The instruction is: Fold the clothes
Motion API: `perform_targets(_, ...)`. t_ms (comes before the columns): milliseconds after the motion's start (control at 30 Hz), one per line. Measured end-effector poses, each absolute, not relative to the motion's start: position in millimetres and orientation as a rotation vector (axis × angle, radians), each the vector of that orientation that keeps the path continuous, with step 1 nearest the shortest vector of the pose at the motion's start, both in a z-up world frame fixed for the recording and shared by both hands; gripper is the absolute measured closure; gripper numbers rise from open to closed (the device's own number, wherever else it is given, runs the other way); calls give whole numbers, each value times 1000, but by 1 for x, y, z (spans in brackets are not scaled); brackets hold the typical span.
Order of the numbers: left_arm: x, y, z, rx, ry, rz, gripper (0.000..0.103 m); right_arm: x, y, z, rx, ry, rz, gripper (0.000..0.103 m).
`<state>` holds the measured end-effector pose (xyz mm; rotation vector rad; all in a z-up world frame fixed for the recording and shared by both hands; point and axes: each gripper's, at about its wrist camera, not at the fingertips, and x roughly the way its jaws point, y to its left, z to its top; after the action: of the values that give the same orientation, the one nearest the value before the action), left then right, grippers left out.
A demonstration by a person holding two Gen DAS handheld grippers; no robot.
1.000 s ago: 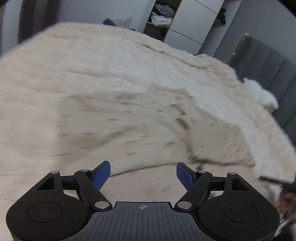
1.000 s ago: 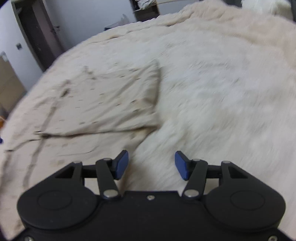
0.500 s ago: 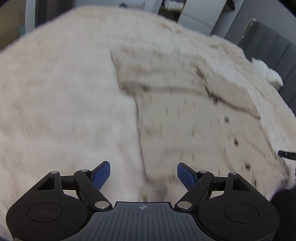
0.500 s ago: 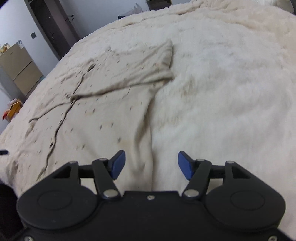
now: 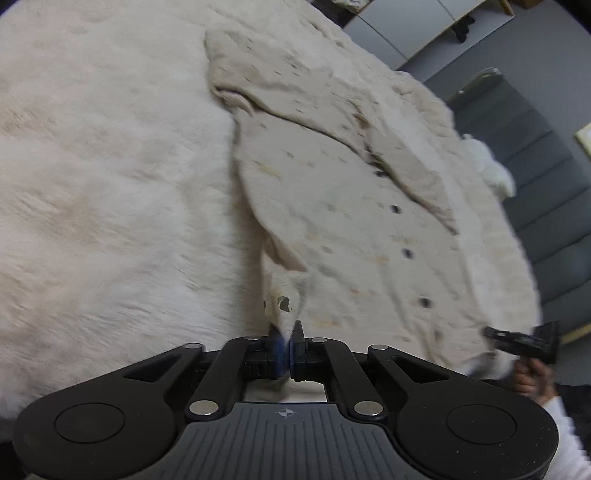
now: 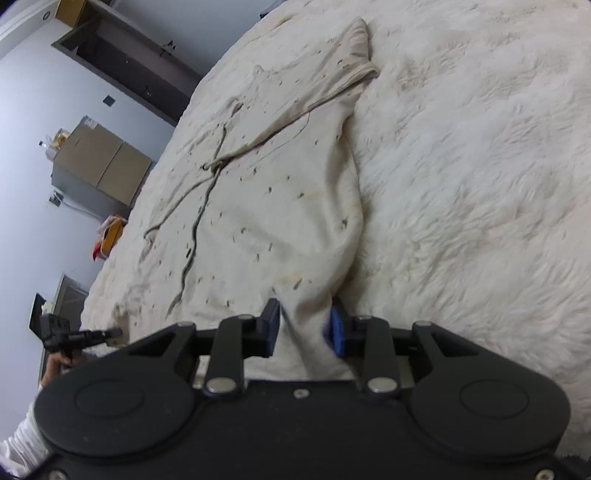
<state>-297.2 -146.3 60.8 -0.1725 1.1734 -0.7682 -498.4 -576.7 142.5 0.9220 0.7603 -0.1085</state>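
Note:
A cream button-up shirt [image 5: 354,206] with small dark marks lies spread on a fluffy white bed cover [image 5: 92,184], its sleeves folded inward. My left gripper [image 5: 285,341] is shut on the shirt's near left hem corner. In the right wrist view the same shirt [image 6: 273,206] runs away from me. My right gripper [image 6: 304,326] has its jaws closed in on a bunched fold of the near right hem, with a gap still between the pads. Each gripper shows small in the other's view, the right one [image 5: 524,341] and the left one [image 6: 74,338].
The bed cover [image 6: 480,184] fills most of both views. A grey padded headboard [image 5: 546,192] and a white plush toy [image 5: 491,170] lie at the right. Wardrobe doors [image 5: 399,29] stand behind. Cardboard boxes [image 6: 99,162] and a doorway [image 6: 129,70] are at the left.
Both grippers dropped to the shirt's near hem. The left one went from open to shut on the left corner. The right one closed in on the right hem.

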Motion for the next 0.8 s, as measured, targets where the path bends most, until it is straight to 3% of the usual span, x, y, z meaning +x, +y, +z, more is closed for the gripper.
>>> perform_targets(33,-294,-145,58,-182,1188,-754,61,-499,-578,140,936,762,-108,74)
perform_targets(200,-282,-155,44,-193,1235,-792,60,-497,-587,128,1017,740,-88,68)
perform_targets(367,-277,-163,31,-196,1320,-853,83,-495,-591,118,1085,723,-50,69)
perform_targets(433,-277,-161,28,-219,1361,-877,89,-491,-588,119,1076,742,-33,79)
perform_targets(467,-279,-159,28,-215,1374,-883,93,-489,-587,120,1071,752,-23,94)
perform_targets(500,-279,-158,28,-212,1382,-893,102,-487,-585,122,1059,760,-11,97)
perform_targets(600,-284,-151,40,-227,1345,-968,103,-489,-578,135,1029,745,23,101)
perform_targets(800,-284,-103,85,-517,1192,-1052,103,-506,-565,184,991,599,62,102)
